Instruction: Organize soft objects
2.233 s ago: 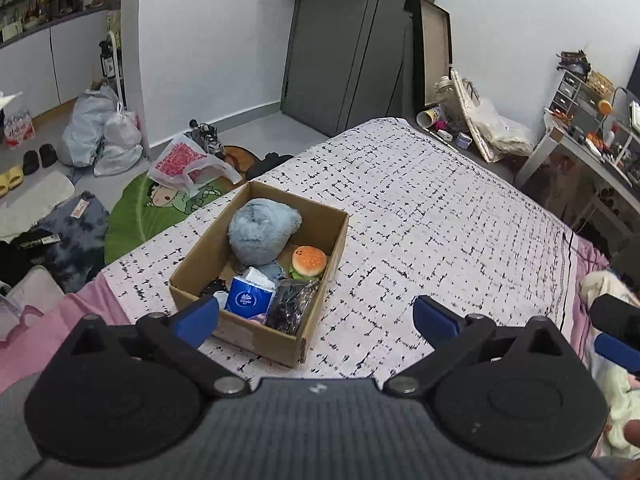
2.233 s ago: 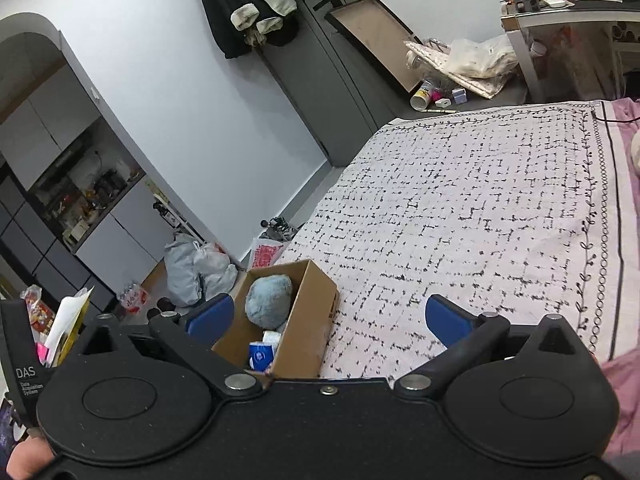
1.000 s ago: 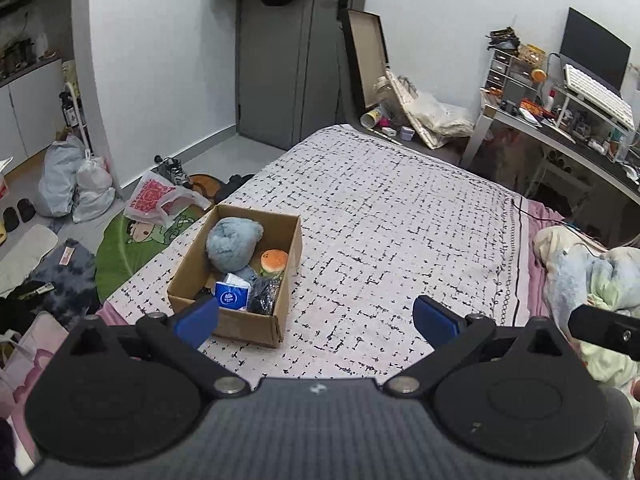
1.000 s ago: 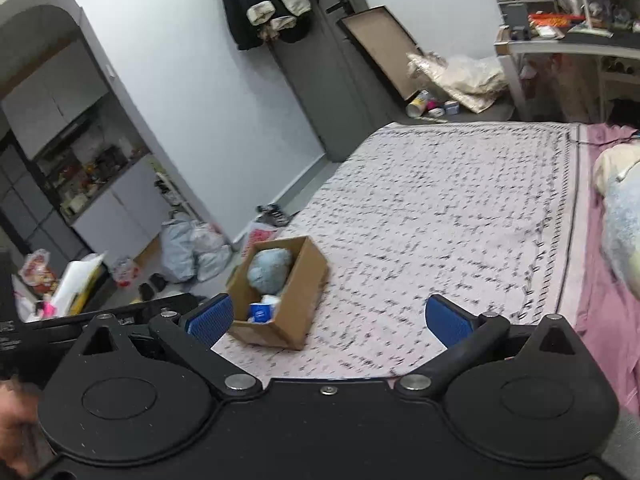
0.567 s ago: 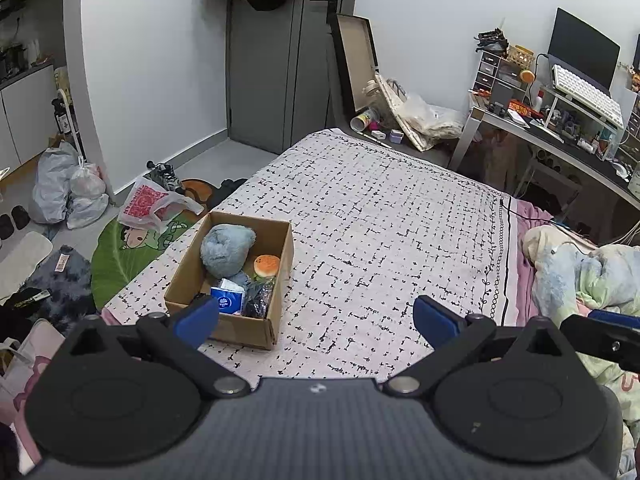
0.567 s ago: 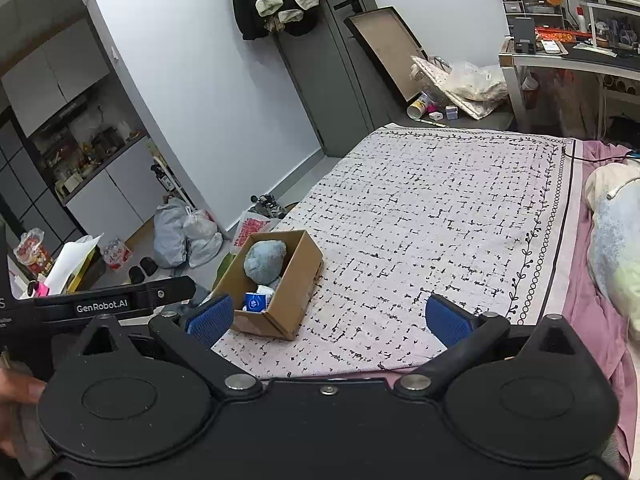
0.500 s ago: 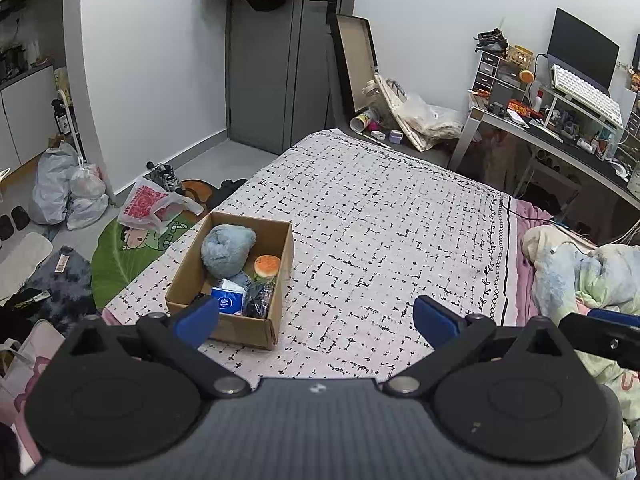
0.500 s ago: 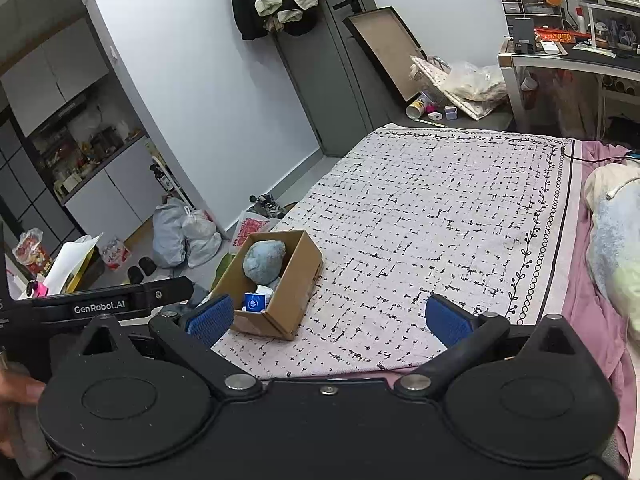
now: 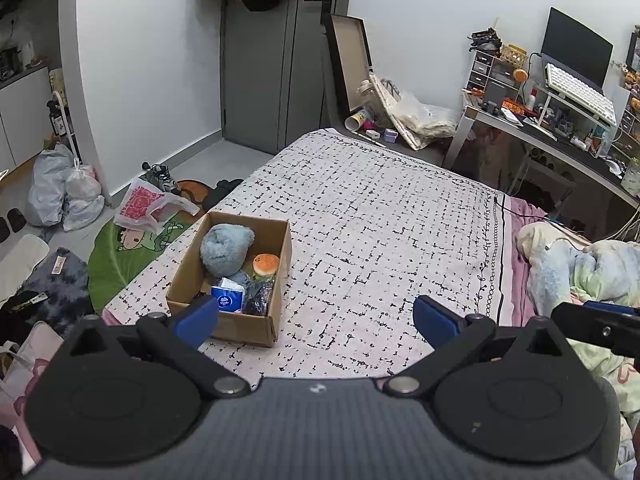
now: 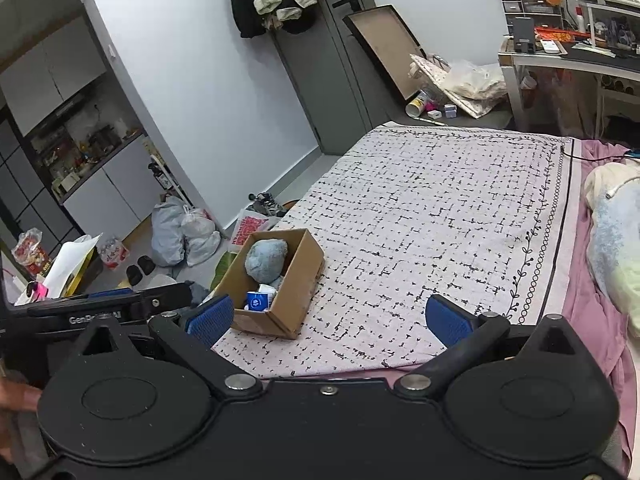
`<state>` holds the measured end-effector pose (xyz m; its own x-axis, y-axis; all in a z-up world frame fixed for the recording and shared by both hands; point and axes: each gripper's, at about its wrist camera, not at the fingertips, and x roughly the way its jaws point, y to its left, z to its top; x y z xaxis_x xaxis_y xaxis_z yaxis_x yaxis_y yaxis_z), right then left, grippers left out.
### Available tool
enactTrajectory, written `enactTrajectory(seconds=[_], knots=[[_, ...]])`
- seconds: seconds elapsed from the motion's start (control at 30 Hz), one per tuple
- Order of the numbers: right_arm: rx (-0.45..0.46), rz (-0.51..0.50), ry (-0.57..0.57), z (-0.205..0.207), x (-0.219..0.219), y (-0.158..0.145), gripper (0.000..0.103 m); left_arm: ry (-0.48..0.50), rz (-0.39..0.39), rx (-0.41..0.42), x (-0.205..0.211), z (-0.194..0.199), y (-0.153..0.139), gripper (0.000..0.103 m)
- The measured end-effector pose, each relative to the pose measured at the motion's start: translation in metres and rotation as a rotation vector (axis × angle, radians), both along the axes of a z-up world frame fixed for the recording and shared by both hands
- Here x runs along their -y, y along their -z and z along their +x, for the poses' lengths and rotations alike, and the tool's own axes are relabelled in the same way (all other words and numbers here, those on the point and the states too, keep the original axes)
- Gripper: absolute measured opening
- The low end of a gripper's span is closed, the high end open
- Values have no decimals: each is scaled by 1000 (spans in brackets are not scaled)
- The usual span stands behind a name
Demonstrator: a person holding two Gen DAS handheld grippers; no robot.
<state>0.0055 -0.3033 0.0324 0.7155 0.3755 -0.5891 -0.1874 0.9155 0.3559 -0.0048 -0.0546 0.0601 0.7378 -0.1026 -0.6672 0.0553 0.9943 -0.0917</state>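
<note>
An open cardboard box (image 9: 248,326) stands on the patterned bed cover (image 9: 380,220) near its left edge. Inside lie a blue-grey plush (image 9: 226,249), a small burger-shaped squishy (image 9: 265,264), a blue tissue pack (image 9: 228,300) and a dark crinkled bag (image 9: 258,300). My left gripper (image 9: 316,316) hovers open and empty, well back from the box. In the right wrist view the box (image 10: 296,300) and plush (image 10: 265,260) sit to the lower left, and my right gripper (image 10: 329,318) is also open and empty, high above the bed's near edge.
Rumpled pale bedding (image 9: 580,264) is piled at the bed's right side. On the floor to the left are plastic bags (image 9: 64,192) and a green mat (image 9: 120,256). A cluttered desk (image 9: 560,132) stands at the far right, a grey door (image 9: 272,80) behind.
Over two seconds both grippers drew back and up from the box, so it looks smaller and more of the room shows. In the last half second almost nothing moved. Both stay open.
</note>
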Motion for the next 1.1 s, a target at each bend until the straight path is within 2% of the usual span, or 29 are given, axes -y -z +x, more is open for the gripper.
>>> enactTrajectory(seconds=[1.1], knots=[[-14,-30,-29,3,-10,7,103,-26,9,-24,-6,1,11,102]])
